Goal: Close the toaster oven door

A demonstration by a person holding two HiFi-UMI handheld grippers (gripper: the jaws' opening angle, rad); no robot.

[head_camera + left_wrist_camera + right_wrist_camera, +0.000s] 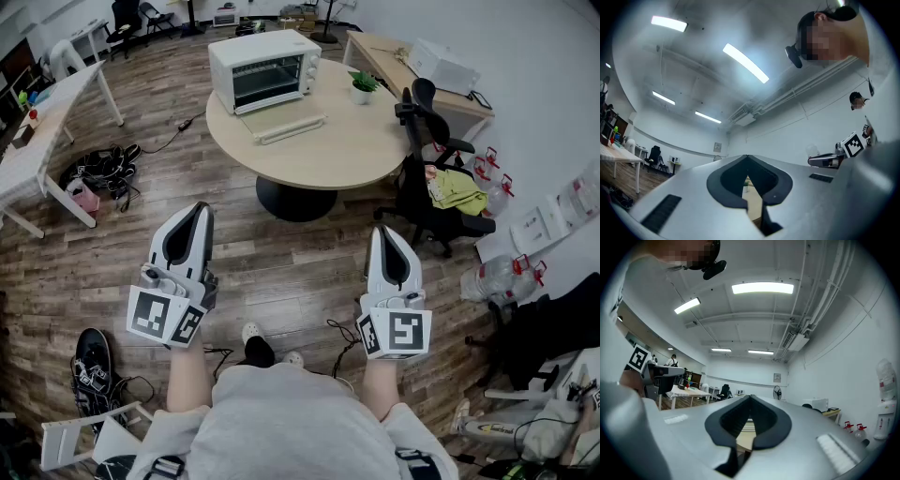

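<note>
Grippers, head view: your left gripper [199, 210] and right gripper [386, 231] are both pinched together and empty.
Oven, head view: boxy white toaster oven [265, 67] stands well ahead on the round beige table [361, 141]. Its dropped door [281, 123] faces you, long edge crosswise. Your left gripper looks nearer.
Left gripper view: jaws meet, nothing between.
Right gripper view: likewise.

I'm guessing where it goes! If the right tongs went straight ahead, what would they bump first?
The right tongs would probably meet the round table first; only floor lies before it. Depth is unclear.
</note>
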